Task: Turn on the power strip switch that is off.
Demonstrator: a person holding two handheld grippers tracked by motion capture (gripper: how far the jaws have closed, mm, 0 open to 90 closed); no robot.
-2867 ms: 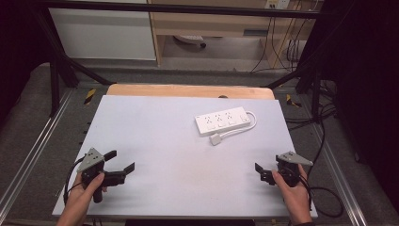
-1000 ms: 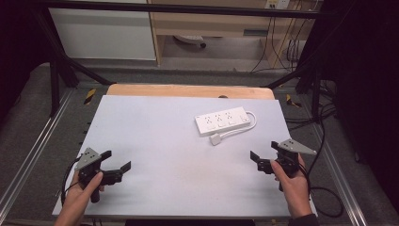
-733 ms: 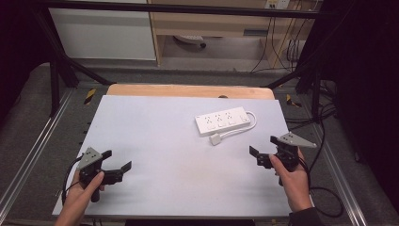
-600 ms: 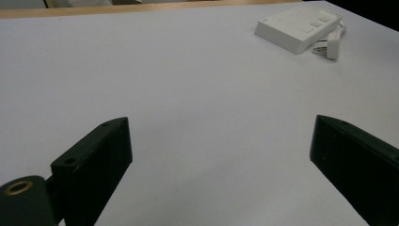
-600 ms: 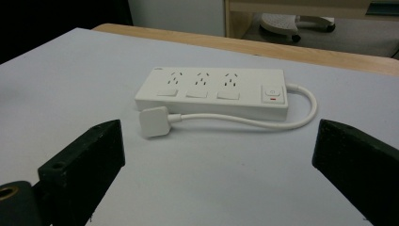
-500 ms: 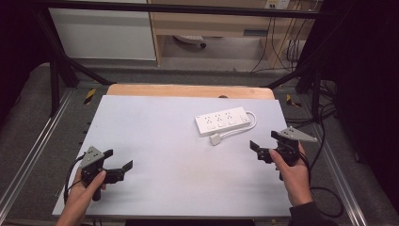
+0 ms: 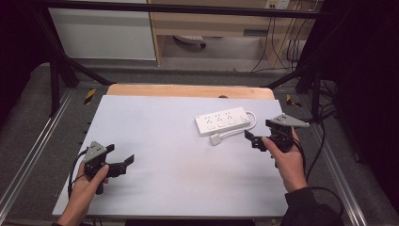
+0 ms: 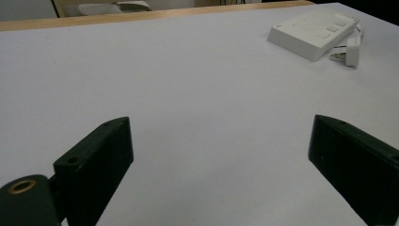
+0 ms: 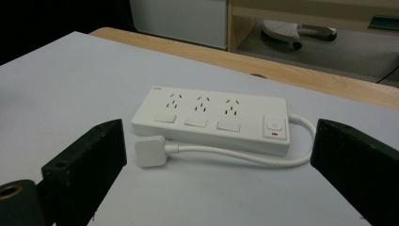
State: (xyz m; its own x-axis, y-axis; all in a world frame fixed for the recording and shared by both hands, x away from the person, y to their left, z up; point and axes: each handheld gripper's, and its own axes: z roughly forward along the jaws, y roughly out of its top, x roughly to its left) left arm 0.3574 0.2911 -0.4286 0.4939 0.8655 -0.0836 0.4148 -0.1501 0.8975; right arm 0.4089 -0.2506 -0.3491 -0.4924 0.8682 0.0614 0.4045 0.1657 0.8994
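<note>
On table [image 7: 155,136]: we list power strip [image 7: 222,120], plug [image 7: 216,139] loose beside it, untouched. Right gripper [image 7: 255,140] near, jaws wide; left gripper [image 7: 120,163] wide, empty. All handling left.

"Can you read anything on the power strip [image 9: 211,121]?"

"No words. There's a small mark at its near left corner, too small to make out, and a power symbol on the switch [image 9: 274,126] at its right end. Nothing else carries readable text."
</note>
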